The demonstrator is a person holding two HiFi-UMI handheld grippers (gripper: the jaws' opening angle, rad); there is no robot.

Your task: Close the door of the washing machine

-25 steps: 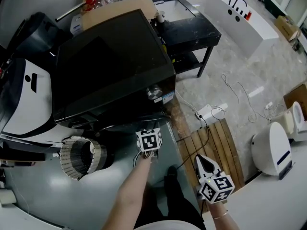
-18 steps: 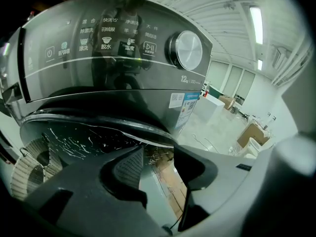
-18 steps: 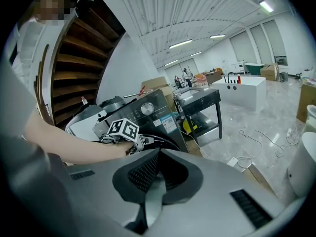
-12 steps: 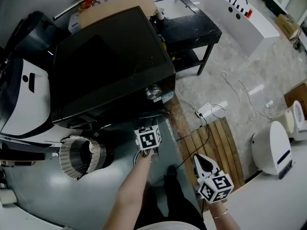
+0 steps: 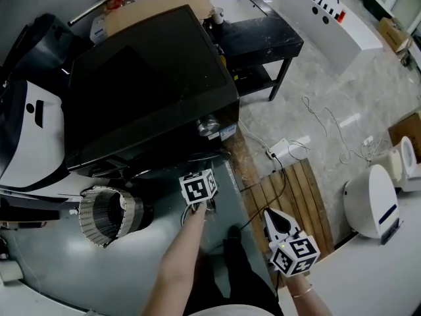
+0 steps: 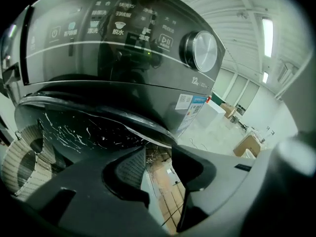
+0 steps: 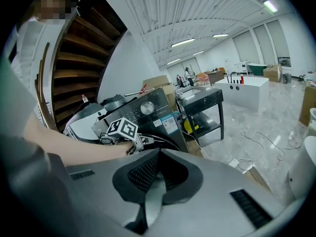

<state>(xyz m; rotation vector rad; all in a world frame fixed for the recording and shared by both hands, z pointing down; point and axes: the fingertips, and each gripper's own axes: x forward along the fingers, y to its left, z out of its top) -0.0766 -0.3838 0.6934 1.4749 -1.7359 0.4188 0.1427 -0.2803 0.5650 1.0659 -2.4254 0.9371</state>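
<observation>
The black washing machine (image 5: 148, 78) stands in front of me, its silver dial (image 5: 209, 126) at the front right. In the left gripper view the control panel (image 6: 113, 28) fills the top, and the round glass door (image 6: 89, 132) curves just beyond the jaws. My left gripper (image 6: 158, 149) sits at the door's right edge, marker cube (image 5: 198, 187) up. Its jaws are closing, with a gap between them that shows only floor. My right gripper (image 5: 270, 214) hangs back over the wooden slats, with its pads (image 7: 148, 172) together and holding nothing.
A ribbed silver hose (image 5: 105, 216) lies on the grey floor left of the door. A wooden slat board (image 5: 296, 196), a white power strip (image 5: 283, 153) and loose cables lie to the right. A black table (image 5: 260, 41) stands behind the machine, and white appliances (image 5: 371, 203) stand at the far right.
The left gripper's cube has tilted slightly and edged toward the machine. The right gripper has stayed where it was.
</observation>
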